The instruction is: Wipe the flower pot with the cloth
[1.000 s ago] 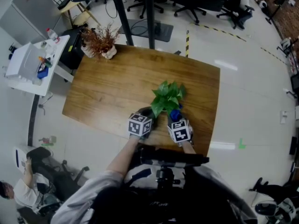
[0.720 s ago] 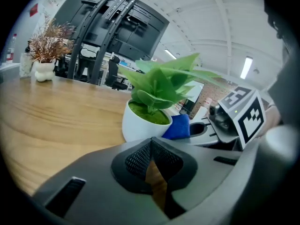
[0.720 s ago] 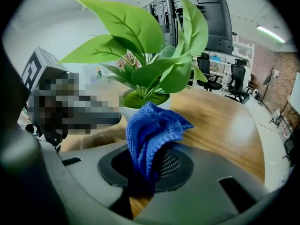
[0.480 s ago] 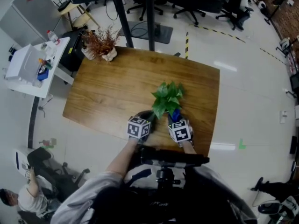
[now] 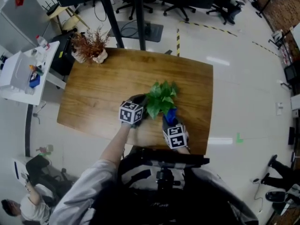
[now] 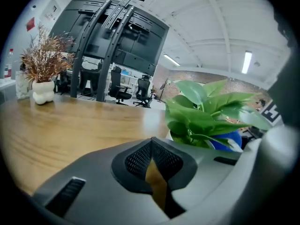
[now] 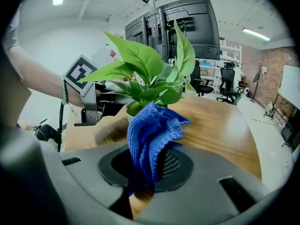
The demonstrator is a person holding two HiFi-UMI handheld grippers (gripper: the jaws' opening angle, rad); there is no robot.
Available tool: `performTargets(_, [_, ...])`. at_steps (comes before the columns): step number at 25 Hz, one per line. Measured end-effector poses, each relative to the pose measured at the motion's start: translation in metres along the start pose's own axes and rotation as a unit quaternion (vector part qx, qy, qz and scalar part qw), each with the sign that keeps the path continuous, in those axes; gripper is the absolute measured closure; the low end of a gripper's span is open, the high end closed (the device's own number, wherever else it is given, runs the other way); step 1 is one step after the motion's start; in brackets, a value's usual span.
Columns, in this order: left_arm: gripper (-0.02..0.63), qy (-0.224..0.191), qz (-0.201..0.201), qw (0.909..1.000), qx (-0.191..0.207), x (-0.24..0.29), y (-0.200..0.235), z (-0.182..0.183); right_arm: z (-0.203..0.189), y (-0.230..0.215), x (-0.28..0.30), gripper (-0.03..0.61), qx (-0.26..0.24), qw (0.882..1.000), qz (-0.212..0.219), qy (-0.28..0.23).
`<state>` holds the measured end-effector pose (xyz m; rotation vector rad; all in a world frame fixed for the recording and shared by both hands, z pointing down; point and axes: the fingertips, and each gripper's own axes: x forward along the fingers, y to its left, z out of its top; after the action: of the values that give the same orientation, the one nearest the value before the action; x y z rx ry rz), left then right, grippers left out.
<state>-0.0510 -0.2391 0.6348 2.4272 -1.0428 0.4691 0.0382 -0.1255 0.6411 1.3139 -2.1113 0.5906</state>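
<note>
The green leafy plant [image 5: 161, 98] stands near the front of the wooden table [image 5: 103, 86]; its leaves hide most of the white flower pot [image 7: 122, 110] from above. My right gripper [image 5: 169, 120] is shut on a blue cloth [image 7: 151, 130], which bunches up just in front of the pot. The cloth [image 5: 170, 114] lies close against the pot's near right side; whether it touches I cannot tell. My left gripper [image 5: 138, 100] sits beside the pot's left side, jaws shut with nothing between them. In the left gripper view the pot's rim [image 6: 171, 135] lies to the right of the jaws.
A white vase of dried reddish flowers [image 5: 90, 46] stands at the table's far left corner. A white side table [image 5: 21, 71] with small items is to the left. Office chairs [image 5: 180, 3] and a black frame [image 5: 138, 13] stand beyond the table's far edge.
My left gripper has moved away from me along the pot's left side. The right gripper with the cloth has stayed near the pot's front, drawn back slightly. The head camera has shifted.
</note>
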Motion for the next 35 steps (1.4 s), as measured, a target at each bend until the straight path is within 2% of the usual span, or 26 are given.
performTargets(5, [0.614, 0.027, -0.028, 0.9983, 0.044, 0.005, -0.019, -0.013, -0.001, -0.003, 0.004, 0.497, 0.012, 1.0, -0.002, 0.006])
performTargets(10, [0.614, 0.017, -0.035, 0.9989, 0.026, 0.001, -0.034, -0.018, -0.003, -0.016, 0.006, 0.497, 0.022, 1.0, -0.009, 0.011])
performTargets(15, [0.614, 0.033, -0.053, 0.9971, 0.043, -0.001, -0.053, -0.036, -0.005, -0.025, 0.013, 0.497, 0.015, 1.0, -0.015, 0.021])
performTargets(20, [0.614, 0.036, -0.033, 0.9987, 0.013, -0.005, -0.044, -0.051, -0.005, -0.028, 0.016, 0.497, 0.003, 1.0, -0.014, 0.026])
performTargets(26, [0.614, 0.015, -0.014, 0.9998, 0.004, -0.003, -0.015, -0.027, -0.006, -0.024, 0.013, 0.497, -0.001, 1.0, -0.01, 0.024])
performTargets(31, [0.614, -0.008, -0.043, 0.999, 0.01, 0.014, -0.011, 0.003, -0.009, -0.018, 0.004, 0.498, 0.005, 1.0, -0.011, 0.023])
performTargets(35, [0.612, 0.004, -0.072, 0.997, 0.027, 0.021, -0.02, 0.002, -0.01, -0.008, 0.005, 0.497, 0.002, 1.0, 0.003, 0.024])
